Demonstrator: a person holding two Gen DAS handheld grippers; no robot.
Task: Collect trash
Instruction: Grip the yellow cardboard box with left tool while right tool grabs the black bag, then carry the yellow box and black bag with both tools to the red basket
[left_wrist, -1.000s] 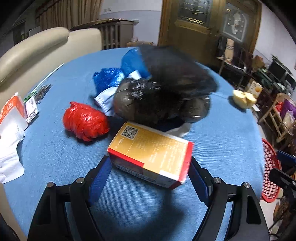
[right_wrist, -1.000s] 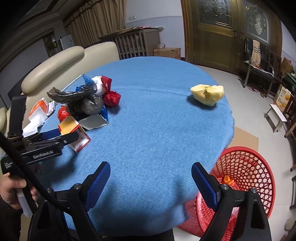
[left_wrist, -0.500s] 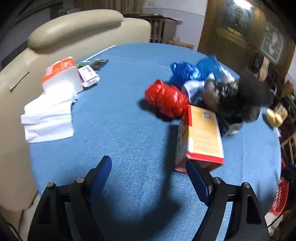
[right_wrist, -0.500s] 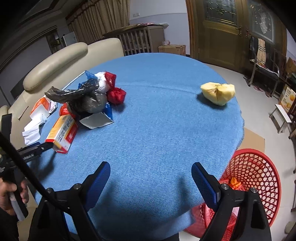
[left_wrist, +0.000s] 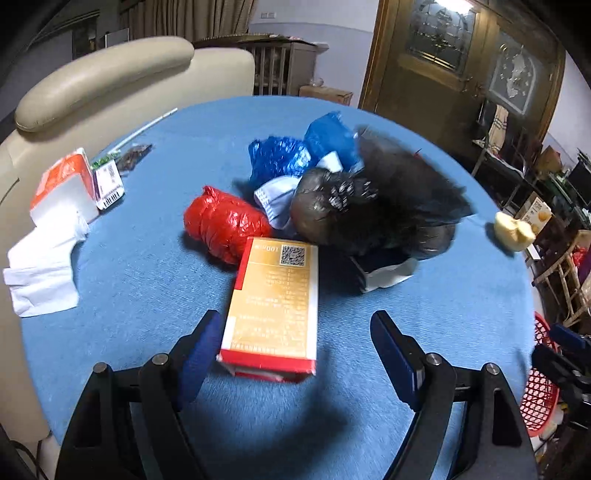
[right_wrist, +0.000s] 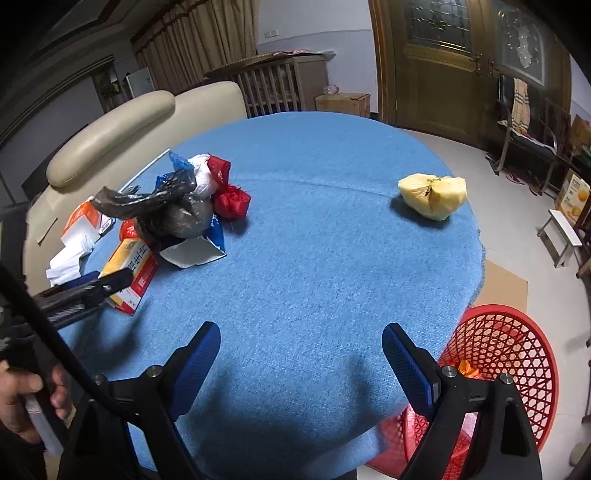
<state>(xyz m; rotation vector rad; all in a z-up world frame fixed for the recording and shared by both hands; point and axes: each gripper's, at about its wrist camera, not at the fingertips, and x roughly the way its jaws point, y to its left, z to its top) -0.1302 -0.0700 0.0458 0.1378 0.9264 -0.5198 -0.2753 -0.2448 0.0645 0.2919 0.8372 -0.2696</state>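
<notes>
The orange box (left_wrist: 275, 306), turned lengthwise since a second ago, sits low-centre between the left gripper's (left_wrist: 295, 347) parted jaws, unclamped; the right gripper (right_wrist: 301, 363) hangs apart, empty.

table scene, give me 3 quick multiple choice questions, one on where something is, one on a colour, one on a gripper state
1. Where does the peeled apple piece lie?
A. in the basket
B. on the blue tablecloth, apart from the trash pile
C. on the sofa

2. What colour is the mesh basket beside the table?
A. red
B. green
C. white

3. How does the left gripper stand to the orange box?
A. shut tight on it
B. open, box between the fingers, unclamped
C. far off, box out of view

Answers:
1. B: the apple sits alone on the tablecloth near its far right edge.
2. A: its lattice is red, below the table edge.
3. B: in the left wrist view a clear gap shows between the box and the right-hand finger.
</notes>
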